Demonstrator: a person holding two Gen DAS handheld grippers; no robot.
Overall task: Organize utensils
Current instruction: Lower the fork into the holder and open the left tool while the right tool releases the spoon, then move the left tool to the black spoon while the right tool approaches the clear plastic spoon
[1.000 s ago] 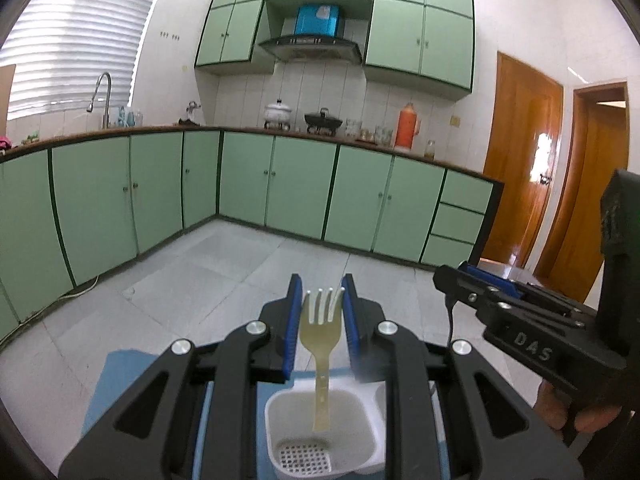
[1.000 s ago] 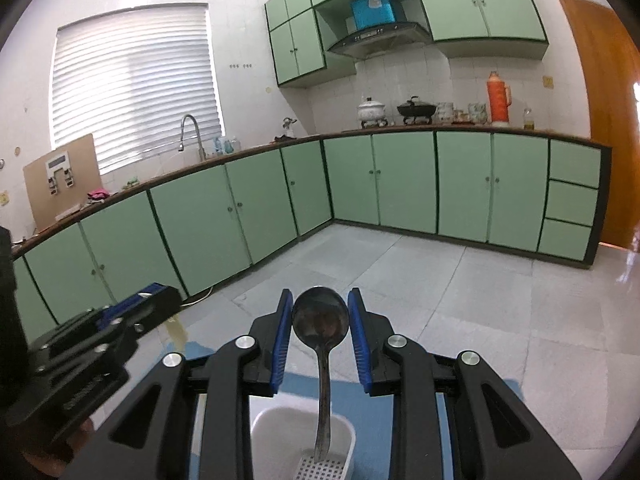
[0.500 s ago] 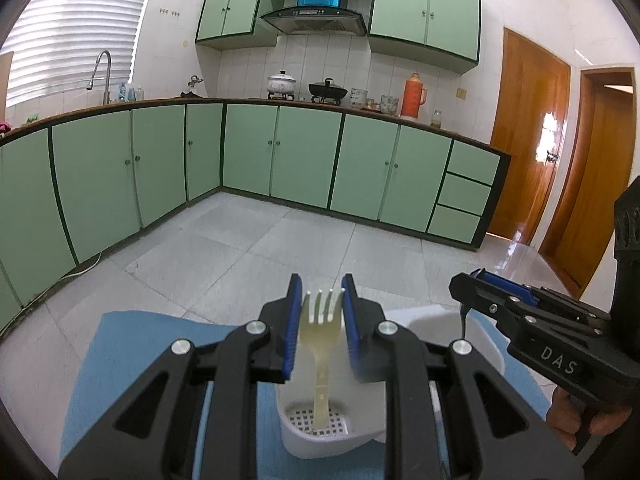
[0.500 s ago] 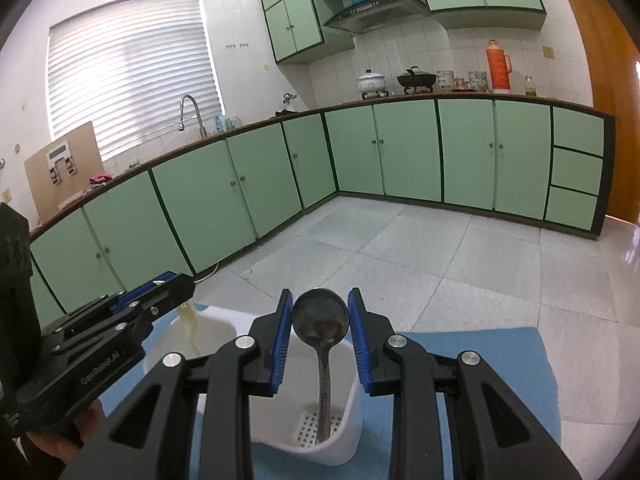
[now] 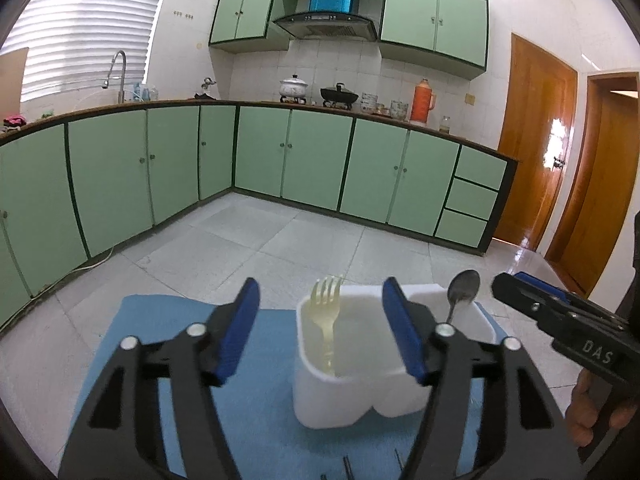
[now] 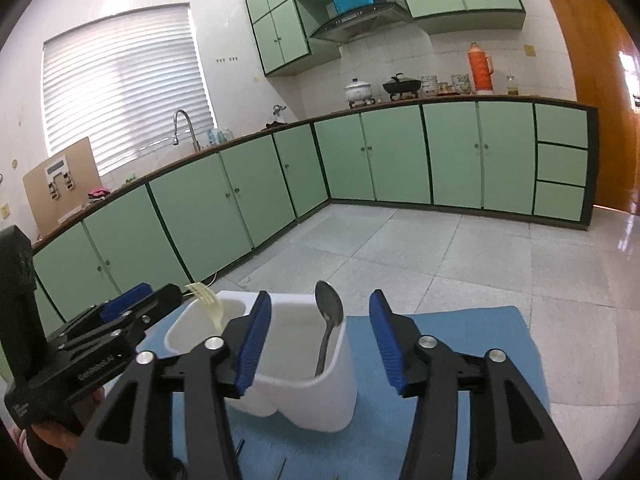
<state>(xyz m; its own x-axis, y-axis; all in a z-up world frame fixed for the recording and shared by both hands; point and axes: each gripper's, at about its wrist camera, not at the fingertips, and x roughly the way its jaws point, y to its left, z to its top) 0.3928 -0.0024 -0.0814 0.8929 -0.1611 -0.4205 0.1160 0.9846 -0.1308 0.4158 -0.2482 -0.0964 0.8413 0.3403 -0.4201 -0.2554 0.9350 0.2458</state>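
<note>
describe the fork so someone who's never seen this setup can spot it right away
On the blue mat stands a white two-compartment utensil holder. The fork stands in its left compartment, tines up, leaning on the rim. It is pale yellow plastic; the dark metal spoon in the other compartment is the only other utensil.

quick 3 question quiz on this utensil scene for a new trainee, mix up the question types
1. True or false: the left gripper is shut on the fork.
2. The spoon stands in which place? A) flat on the blue mat B) in the white holder C) on the counter
3. Fill in: the right gripper is ____.

Key: 1 false. 2 B. 3 open.
</note>
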